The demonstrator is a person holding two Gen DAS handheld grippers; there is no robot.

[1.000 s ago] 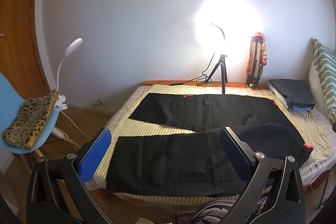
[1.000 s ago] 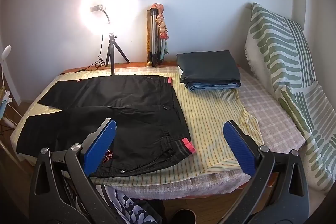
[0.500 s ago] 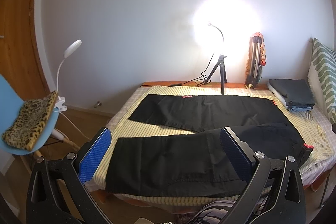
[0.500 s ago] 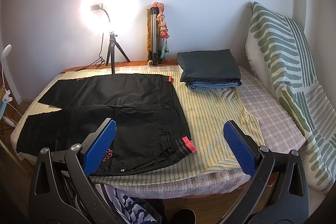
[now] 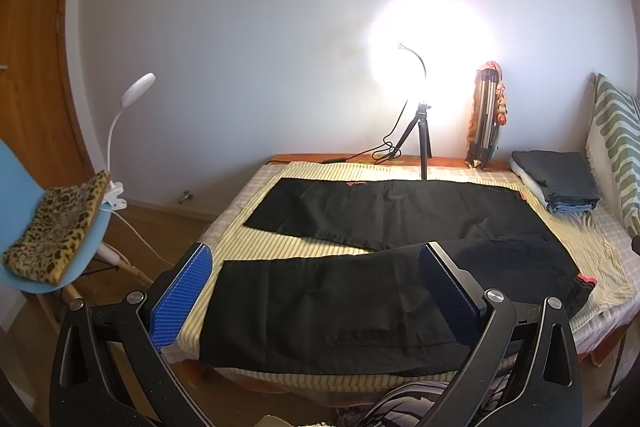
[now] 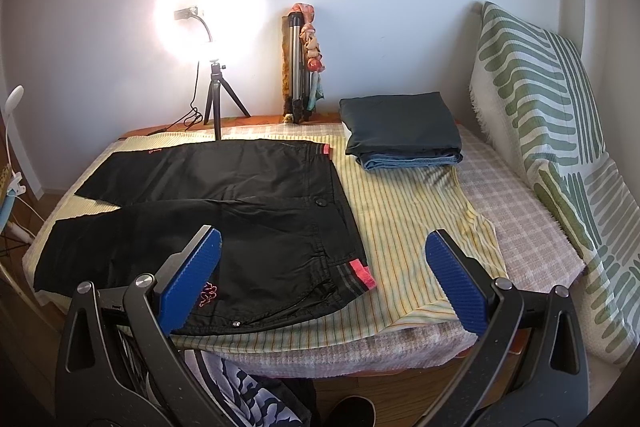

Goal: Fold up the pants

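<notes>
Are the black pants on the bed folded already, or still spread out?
Spread out. The black pants lie flat on the bed, both legs apart at full length, waistband unfolded.

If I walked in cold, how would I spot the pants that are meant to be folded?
Look at the bed against the wall, covered with a yellow striped sheet. The pants lie spread flat on that sheet, legs stretching away from the pillow end. They are black with pink waistband tabs, unlike the stack of folded clothes near the striped cushion.

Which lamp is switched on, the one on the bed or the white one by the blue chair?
The tripod lamp at the bed's far edge glows; the white clip lamp is dark.
</notes>
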